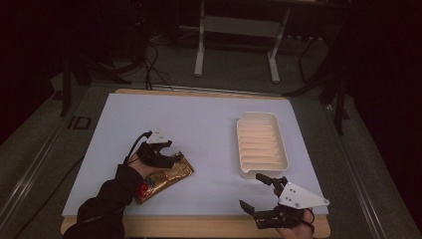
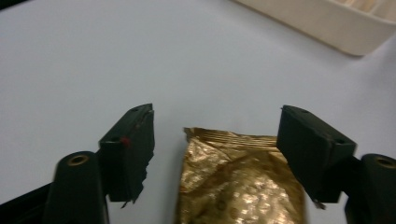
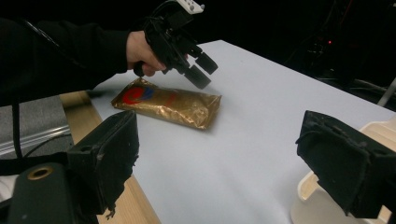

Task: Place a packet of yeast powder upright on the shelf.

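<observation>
The left gripper [image 1: 168, 151] hovers with jaws open astride the golden packet [image 2: 238, 186], near the bench's front left corner.

Gold foil packet [image 1: 165, 177] w/ red-blue logo, cream ribbed tray [image 1: 261, 145], pale lavender mat [image 1: 199, 129].

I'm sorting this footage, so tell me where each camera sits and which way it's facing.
High view: above the table's near edge, looking forward and down; forearms, left gripper, right gripper.
Left gripper view: between its black jaws, over the gold packet.
Right gripper view: low by the white tray, facing the left hand.
All share the packet and tray.
</observation>
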The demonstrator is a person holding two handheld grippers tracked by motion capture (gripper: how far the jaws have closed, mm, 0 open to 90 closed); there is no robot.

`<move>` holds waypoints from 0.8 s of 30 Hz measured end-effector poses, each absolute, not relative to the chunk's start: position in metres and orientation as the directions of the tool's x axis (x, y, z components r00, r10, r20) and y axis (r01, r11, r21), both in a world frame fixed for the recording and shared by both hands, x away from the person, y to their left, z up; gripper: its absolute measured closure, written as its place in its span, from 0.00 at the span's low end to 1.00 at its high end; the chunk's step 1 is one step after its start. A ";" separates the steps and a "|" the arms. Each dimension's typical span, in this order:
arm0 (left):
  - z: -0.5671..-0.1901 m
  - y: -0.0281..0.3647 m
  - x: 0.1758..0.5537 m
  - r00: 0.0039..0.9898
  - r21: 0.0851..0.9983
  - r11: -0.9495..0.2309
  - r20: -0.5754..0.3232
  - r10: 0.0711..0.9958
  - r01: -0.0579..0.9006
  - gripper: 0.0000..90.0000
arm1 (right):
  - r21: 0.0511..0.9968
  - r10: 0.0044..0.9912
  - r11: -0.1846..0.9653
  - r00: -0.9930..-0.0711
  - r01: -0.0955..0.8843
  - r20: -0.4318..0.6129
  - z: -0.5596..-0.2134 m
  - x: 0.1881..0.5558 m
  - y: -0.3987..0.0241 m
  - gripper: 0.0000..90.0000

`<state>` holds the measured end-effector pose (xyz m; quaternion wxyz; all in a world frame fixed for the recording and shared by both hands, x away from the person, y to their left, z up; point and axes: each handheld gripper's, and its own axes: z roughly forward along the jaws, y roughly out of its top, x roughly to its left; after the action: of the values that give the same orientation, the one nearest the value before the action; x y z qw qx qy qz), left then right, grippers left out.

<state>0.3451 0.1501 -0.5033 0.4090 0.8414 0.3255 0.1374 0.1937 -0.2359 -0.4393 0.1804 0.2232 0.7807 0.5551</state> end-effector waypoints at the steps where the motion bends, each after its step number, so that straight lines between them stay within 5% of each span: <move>1: -0.504 0.151 0.346 0.752 0.775 -0.459 -0.030 0.659 0.433 0.35 | 0.946 0.547 0.287 -0.836 0.150 -0.033 -0.439 0.194 -0.236 0.15; 24: -0.537 0.136 0.367 0.768 0.626 -0.557 -0.107 0.631 0.545 0.59 | 0.931 0.548 0.314 -0.836 0.185 -0.019 -0.444 0.197 -0.234 0.15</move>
<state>0.3670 0.1362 -0.5371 0.3312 0.8800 0.3342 0.0649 0.1967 -0.2342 -0.4442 0.1690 0.2311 0.7928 0.5380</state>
